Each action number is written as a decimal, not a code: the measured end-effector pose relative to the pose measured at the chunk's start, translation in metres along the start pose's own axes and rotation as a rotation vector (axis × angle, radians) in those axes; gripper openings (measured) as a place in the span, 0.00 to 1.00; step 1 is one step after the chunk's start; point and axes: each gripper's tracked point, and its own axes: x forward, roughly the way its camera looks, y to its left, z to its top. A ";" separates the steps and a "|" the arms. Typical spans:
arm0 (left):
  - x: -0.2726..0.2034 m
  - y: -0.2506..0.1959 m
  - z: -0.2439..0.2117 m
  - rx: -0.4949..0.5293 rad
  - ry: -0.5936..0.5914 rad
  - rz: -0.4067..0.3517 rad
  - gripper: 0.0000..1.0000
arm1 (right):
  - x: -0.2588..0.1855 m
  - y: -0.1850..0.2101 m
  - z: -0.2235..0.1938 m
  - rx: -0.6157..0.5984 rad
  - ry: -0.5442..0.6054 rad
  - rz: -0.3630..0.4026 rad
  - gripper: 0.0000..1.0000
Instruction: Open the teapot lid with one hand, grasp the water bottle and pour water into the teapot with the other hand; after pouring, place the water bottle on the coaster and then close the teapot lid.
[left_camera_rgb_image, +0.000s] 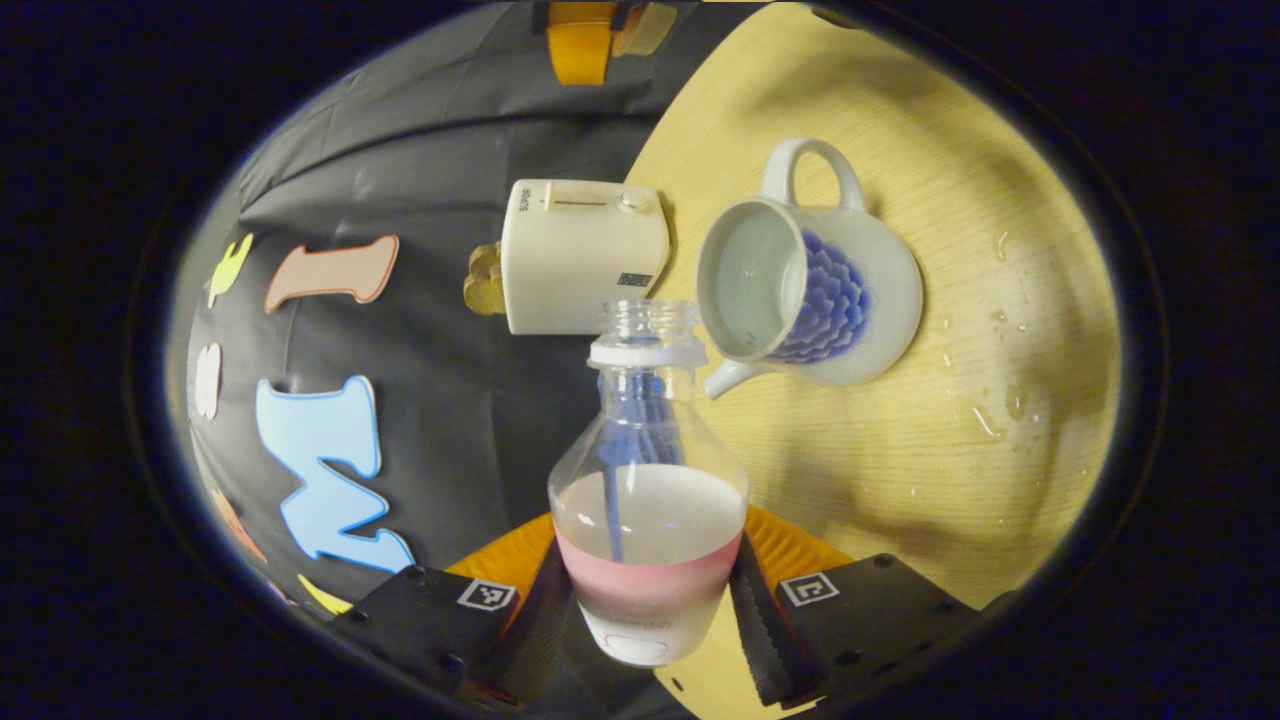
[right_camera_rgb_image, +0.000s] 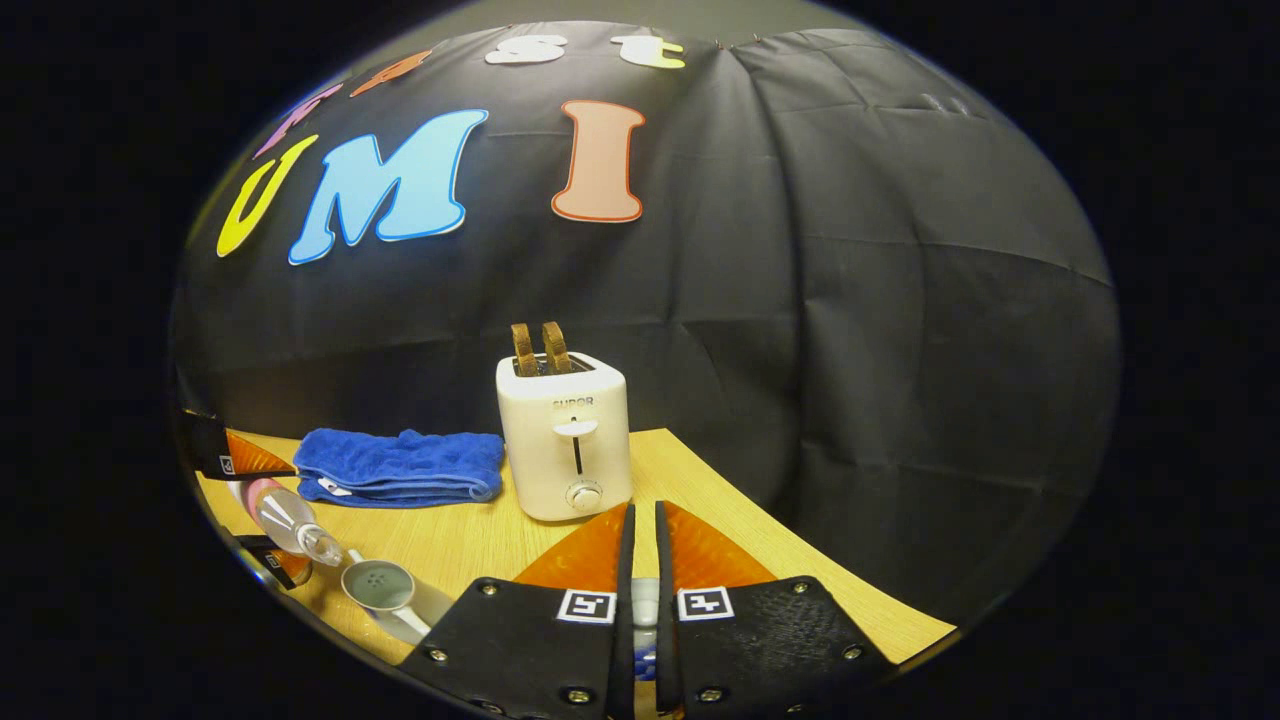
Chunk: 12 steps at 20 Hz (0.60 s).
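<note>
From the left gripper view, my left tool (left_camera_rgb_image: 650, 590) is clamped on the lower body of the water bottle (left_camera_rgb_image: 648, 520), both fingers pressing its sides across the pink band, and the bottle is uncapped with its mouth tipped toward the teapot (left_camera_rgb_image: 810, 290) at about one o'clock. The teapot stands lidless on the table (left_camera_rgb_image: 1000, 450), handle away from me, spout toward the bottle, and I can see water inside it. Drops lie scattered on the table at three o'clock of the pot, so I would expect the surface to be slick. The bottle is thin clear plastic, about half full: light, but soft enough to buckle under a hard squeeze, and the water will shift as I tilt it, so I judge the grip low on the body to be sound if kept gentle. The teapot looks glazed ceramic, hard, smooth and breakable. In the right gripper view, my right tool (right_camera_rgb_image: 640, 610) has its fingers nearly together with something pale and small caught between them, probably the lid, though I cannot tell for sure. That view also shows the toaster (right_camera_rgb_image: 565, 440) at twelve o'clock, a folded blue towel (right_camera_rgb_image: 400, 465) at ten, and the bottle over the teapot at eight.
</note>
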 end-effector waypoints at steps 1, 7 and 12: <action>0.002 0.004 0.001 0.044 0.010 -0.002 0.87 | 0.000 0.000 0.001 0.003 -0.003 0.002 0.08; 0.003 0.023 0.006 0.273 0.041 0.028 0.86 | 0.000 -0.004 0.002 0.009 -0.004 -0.011 0.08; -0.001 0.035 0.014 0.361 0.048 0.050 0.86 | -0.001 -0.008 0.004 0.038 -0.011 -0.012 0.08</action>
